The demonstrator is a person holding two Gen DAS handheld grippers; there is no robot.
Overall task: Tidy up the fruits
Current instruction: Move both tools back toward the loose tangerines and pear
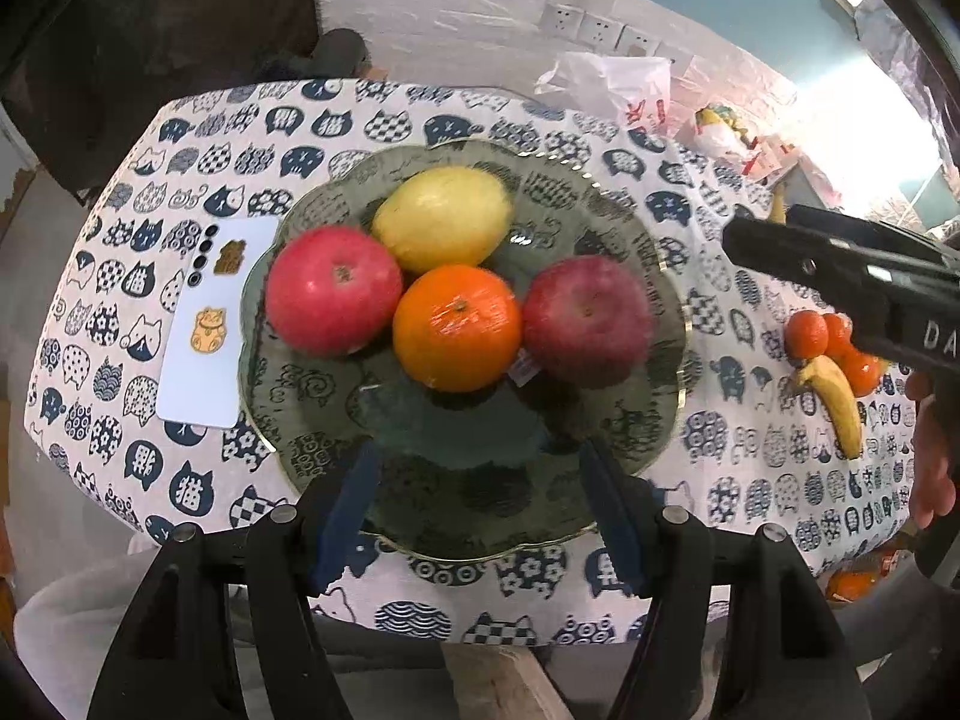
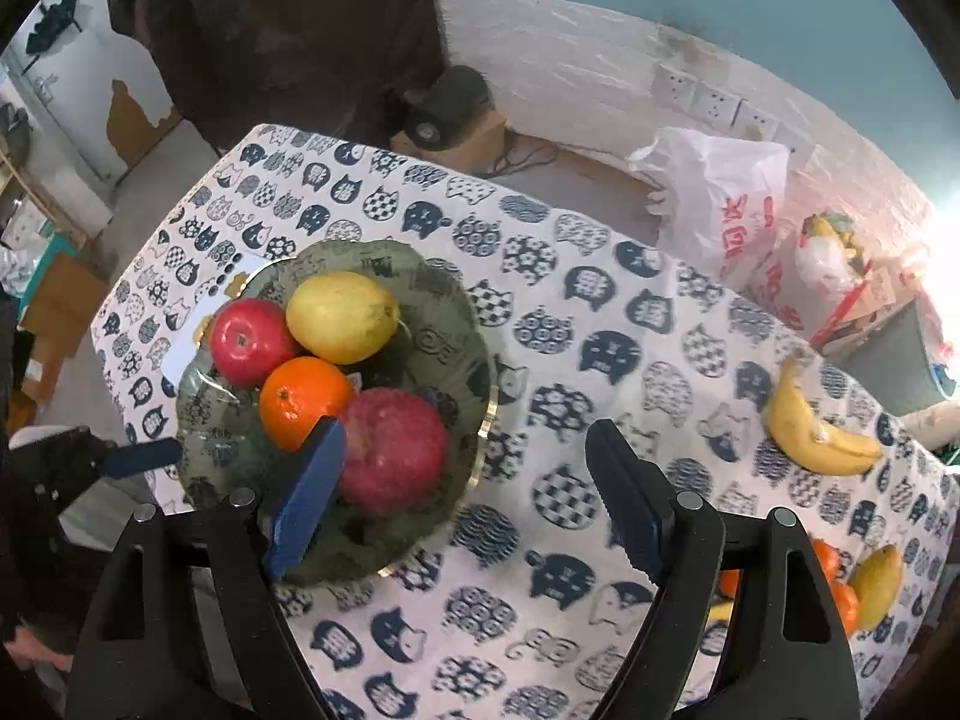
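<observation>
Cat-print cloth (image 1: pixel 198 180), scalloped glass plate (image 1: pixel 600 192), round glossy fruit (image 1: pixel 457 327)

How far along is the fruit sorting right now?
Done: two apples, a lemon and an orange sit on the glass plate. In hand: nothing; left gripper and right gripper are both open and empty. Left: bananas and tangerines lie on the tablecloth.

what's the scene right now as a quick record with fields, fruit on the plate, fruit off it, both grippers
plate: green glass plate on cat-print tablecloth
on plate: two red apples, orange, lemon
off plate: bananas, tangerines
beside plate: white phone
left gripper: open, empty, over plate's near edge
right gripper: open, empty
</observation>
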